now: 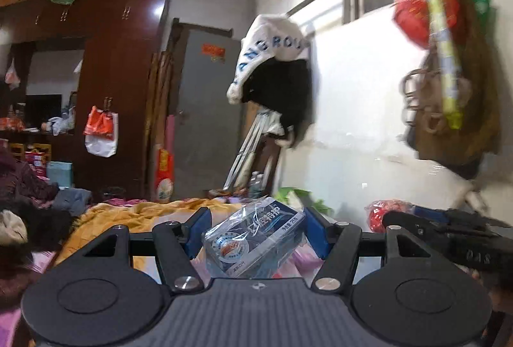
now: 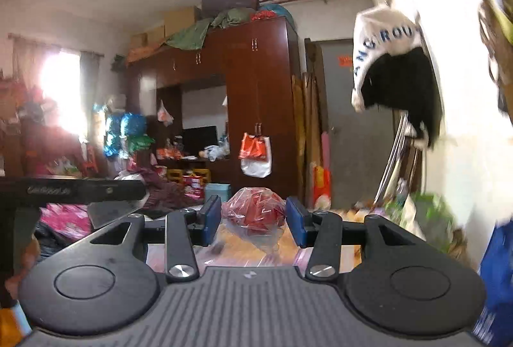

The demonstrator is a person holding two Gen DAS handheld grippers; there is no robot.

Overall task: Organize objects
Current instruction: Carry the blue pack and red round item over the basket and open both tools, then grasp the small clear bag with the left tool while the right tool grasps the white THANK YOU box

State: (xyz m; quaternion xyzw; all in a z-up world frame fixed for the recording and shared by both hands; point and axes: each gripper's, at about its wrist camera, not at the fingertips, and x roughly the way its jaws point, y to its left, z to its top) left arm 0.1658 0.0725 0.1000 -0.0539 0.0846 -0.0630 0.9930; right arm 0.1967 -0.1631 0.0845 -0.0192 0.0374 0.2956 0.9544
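**Both grippers raised, each with a wrapped item between its blue pads**

The left gripper is clamped on a blue-and-white carton wrapped in clear plastic. The carton sits tilted between the two blue pads, one corner raised toward the right pad, and its wrapping touches both pads. It fills nearly the whole gap and reaches back toward the gripper's body. It is held up off the bed, with the yellow blanket lying below and beyond it.

The right gripper holds a clear plastic bag with something red inside; what the red thing is cannot be told through the crinkled film. The bag bulges up between the pads, its film meeting both of them, and its loose lower end hangs down in front of the gripper. Whether the pads truly pinch the red contents or only the film is hard to say, but the bag hangs clear of the surface below and so is gripped.

Seen from the left wrist camera, the right gripper's black body pokes in at the right edge; in the right wrist view the left one shows at the left edge, with part of a hand under it.

Beyond the grippers stands a dark wooden wardrobe, with a red-and-white shopping bag hanging from its door handle; what it contains is not visible. Boxes and bundled cloth are piled on the wardrobe's top. A white cloth with blue letters hangs over dark clothing on the wall at the right.
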